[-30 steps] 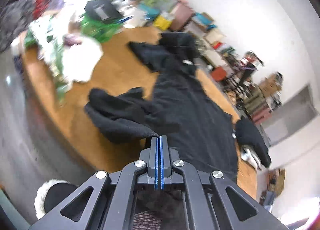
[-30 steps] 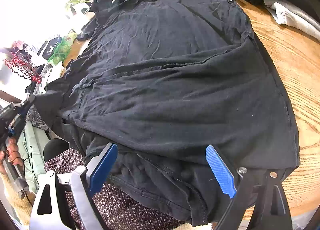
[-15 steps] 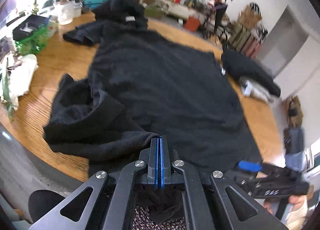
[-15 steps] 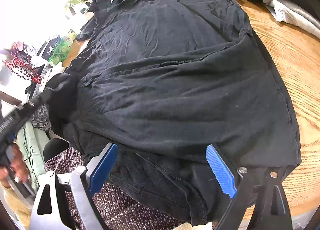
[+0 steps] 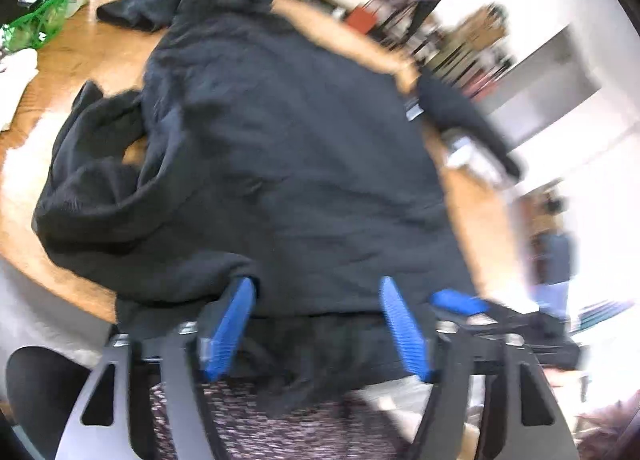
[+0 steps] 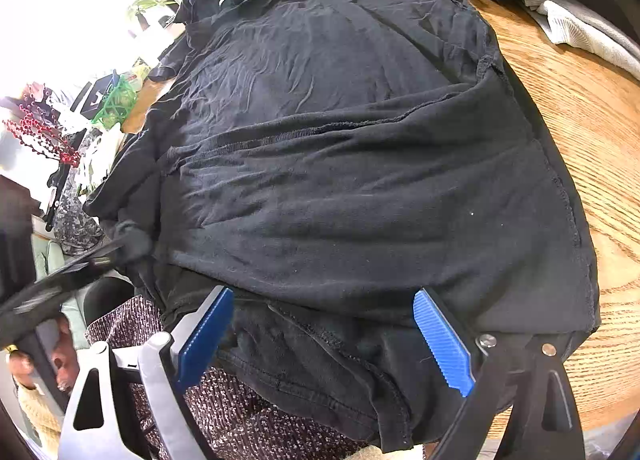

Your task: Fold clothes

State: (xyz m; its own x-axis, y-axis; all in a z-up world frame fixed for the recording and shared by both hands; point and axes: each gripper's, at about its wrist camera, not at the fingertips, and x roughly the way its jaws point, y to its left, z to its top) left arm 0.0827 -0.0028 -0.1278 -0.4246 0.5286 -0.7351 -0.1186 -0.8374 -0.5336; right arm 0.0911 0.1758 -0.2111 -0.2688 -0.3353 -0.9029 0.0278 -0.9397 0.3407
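Left claw just let go of the sleeve; both claws open at the near hem.
Black cotton T-shirt [image 6: 340,164] lies flat across the round oak table [image 6: 592,108], filling centre frame, its near hem hanging off the bottom edge. Left gripper [image 5: 316,324] jaws have just been opening, bunched sleeve [image 5: 120,196] beside the left pad at mid-left, nothing pinched. Right gripper [image 6: 324,336] is spread wide over the hem. My read: smooth that sleeve inward first, then pinch both hem corners evenly so the fold lands square.

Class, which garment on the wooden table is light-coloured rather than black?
The grey knitted garment at the table's far right edge; the spread shirt and others are black.
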